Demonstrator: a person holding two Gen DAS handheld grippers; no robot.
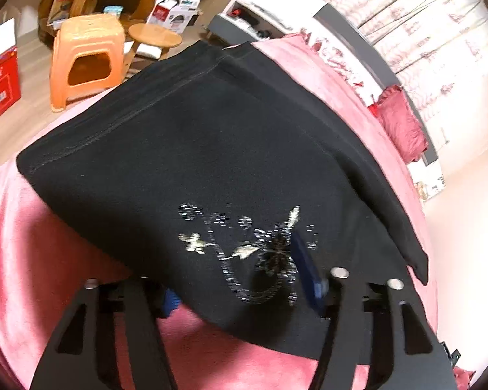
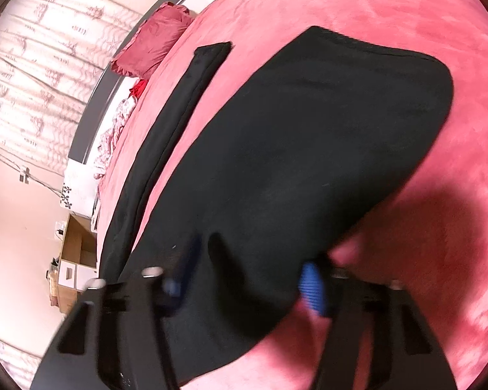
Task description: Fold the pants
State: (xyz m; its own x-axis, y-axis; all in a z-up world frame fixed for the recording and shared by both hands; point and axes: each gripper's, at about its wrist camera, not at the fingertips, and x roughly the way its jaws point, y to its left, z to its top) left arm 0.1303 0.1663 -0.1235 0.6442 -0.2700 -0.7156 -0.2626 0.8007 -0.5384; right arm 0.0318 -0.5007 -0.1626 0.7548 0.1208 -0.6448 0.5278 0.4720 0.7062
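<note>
Only from the left, the pants (image 1: 185,136) show silver embroidery (image 1: 253,253); both tools gape apart.

Home bedroom, pink bed (image 2: 390,32), curtains (image 2: 32,65) (patterned), stool (image 1: 84,55)

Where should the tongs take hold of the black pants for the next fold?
Grip the near edge of the black pants, coming low from the near side across the pink blanket. That edge already lies between both tongs' open fingers, and the cloth looks flat.
</note>
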